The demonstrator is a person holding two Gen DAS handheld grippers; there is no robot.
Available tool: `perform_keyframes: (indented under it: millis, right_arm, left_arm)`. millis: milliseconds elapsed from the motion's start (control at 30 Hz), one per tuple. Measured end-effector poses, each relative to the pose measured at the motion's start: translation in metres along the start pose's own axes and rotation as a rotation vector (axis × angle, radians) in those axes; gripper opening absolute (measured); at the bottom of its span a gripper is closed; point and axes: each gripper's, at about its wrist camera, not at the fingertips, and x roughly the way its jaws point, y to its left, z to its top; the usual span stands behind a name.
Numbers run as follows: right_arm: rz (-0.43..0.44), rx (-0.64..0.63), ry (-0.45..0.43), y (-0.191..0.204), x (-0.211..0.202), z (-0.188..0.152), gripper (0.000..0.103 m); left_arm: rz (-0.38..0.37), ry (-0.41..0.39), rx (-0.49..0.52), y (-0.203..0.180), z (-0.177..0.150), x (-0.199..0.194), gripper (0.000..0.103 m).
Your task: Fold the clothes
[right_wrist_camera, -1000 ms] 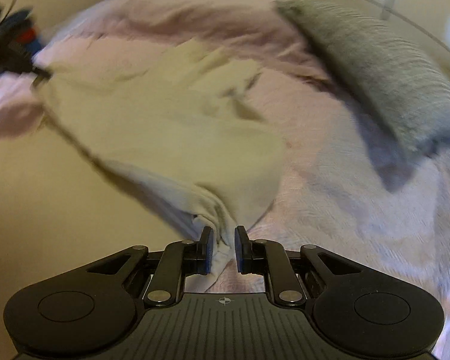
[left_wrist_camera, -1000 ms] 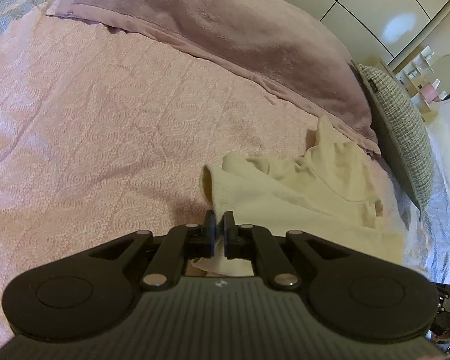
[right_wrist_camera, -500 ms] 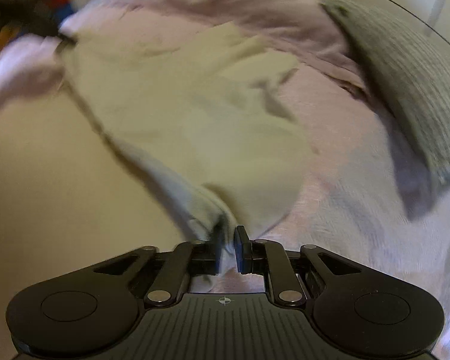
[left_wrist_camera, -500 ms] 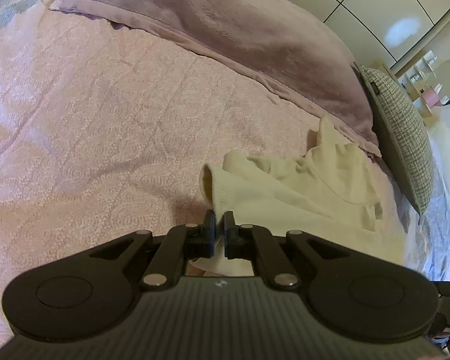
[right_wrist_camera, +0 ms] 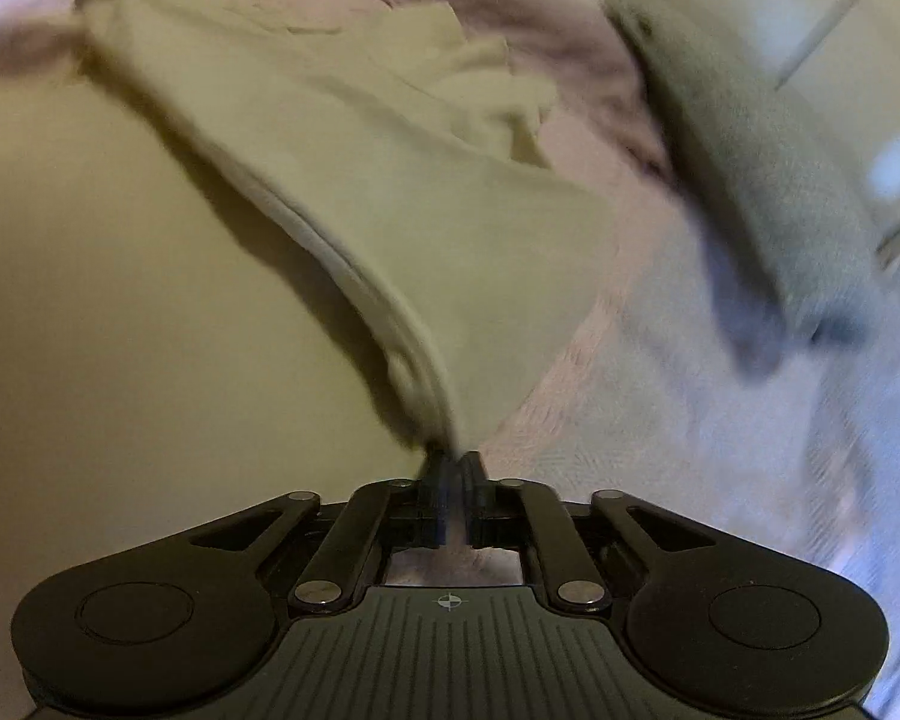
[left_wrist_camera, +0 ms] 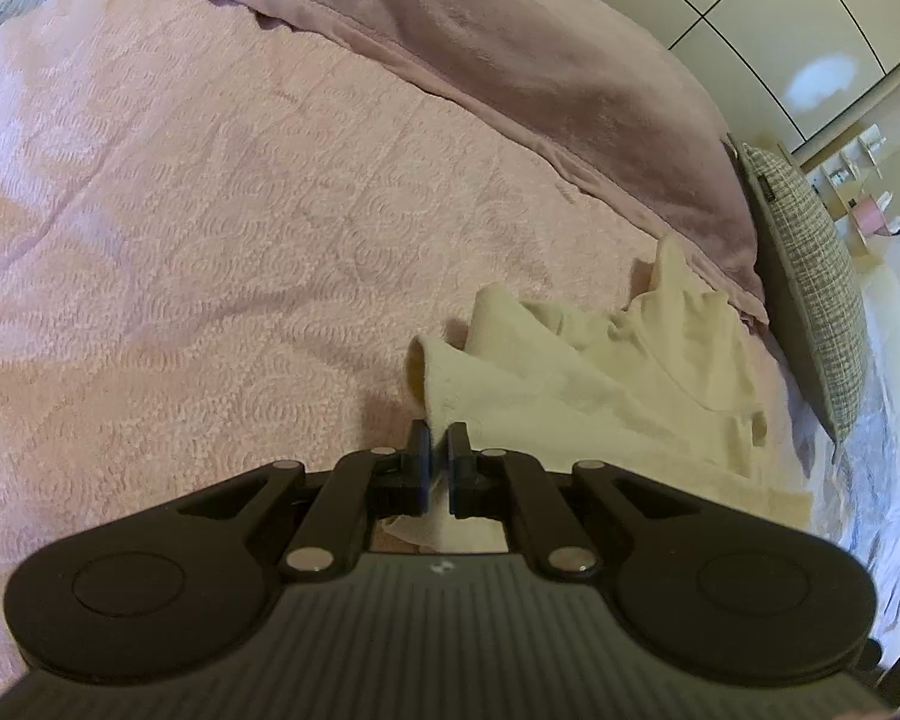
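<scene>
A cream garment [left_wrist_camera: 600,384] lies rumpled on the pink bedspread [left_wrist_camera: 210,210]. My left gripper [left_wrist_camera: 438,435] is shut on one corner of it, and a bit of cloth hangs out below the fingers. In the right wrist view the same garment [right_wrist_camera: 390,180] stretches away from me in a taut sheet. Its stitched hem runs down into my right gripper [right_wrist_camera: 455,462]. Those jaws are opening, but the hem is still pinched between the pads. The view is blurred by motion.
A mauve blanket [left_wrist_camera: 510,48] covers the far side of the bed. A checked grey pillow [left_wrist_camera: 822,276] lies at its right end, also in the right wrist view as the pillow [right_wrist_camera: 750,168]. Beige floor [right_wrist_camera: 120,300] lies beyond the bed's edge. Wardrobe doors [left_wrist_camera: 780,0] stand behind.
My right gripper closed from open onto the garment's hem and swung along the bed's edge, pulling the cloth taut. The left gripper kept its hold and barely moved.
</scene>
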Motion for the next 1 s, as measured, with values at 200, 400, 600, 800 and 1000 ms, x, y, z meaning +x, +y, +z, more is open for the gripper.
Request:
perform_keyframes:
  millis: [200, 400, 600, 800, 1000]
  right_arm:
    - [0.305, 0.73, -0.117, -0.103, -0.013, 0.002, 0.035]
    - [0.33, 1.039, -0.1, -0.127, 0.04, 0.005, 0.035]
    - [0.187, 1.008, -0.073, -0.106, 0.034, 0.012, 0.035]
    - [0.118, 0.926, -0.086, -0.084, -0.01, 0.009, 0.035]
    - [0.083, 0.889, -0.111, -0.071, -0.006, 0.019, 0.035]
  left_arm:
    - [-0.01, -0.011, -0.013, 0.001, 0.0, -0.002, 0.003]
    - [-0.003, -0.008, -0.016, 0.004, -0.003, 0.002, 0.003]
    - [-0.026, -0.013, -0.114, 0.018, -0.005, -0.008, 0.012]
    - [-0.113, -0.029, -0.339, 0.035, -0.029, -0.028, 0.033]
    - [-0.131, -0.023, -0.515, 0.04, -0.065, 0.006, 0.036]
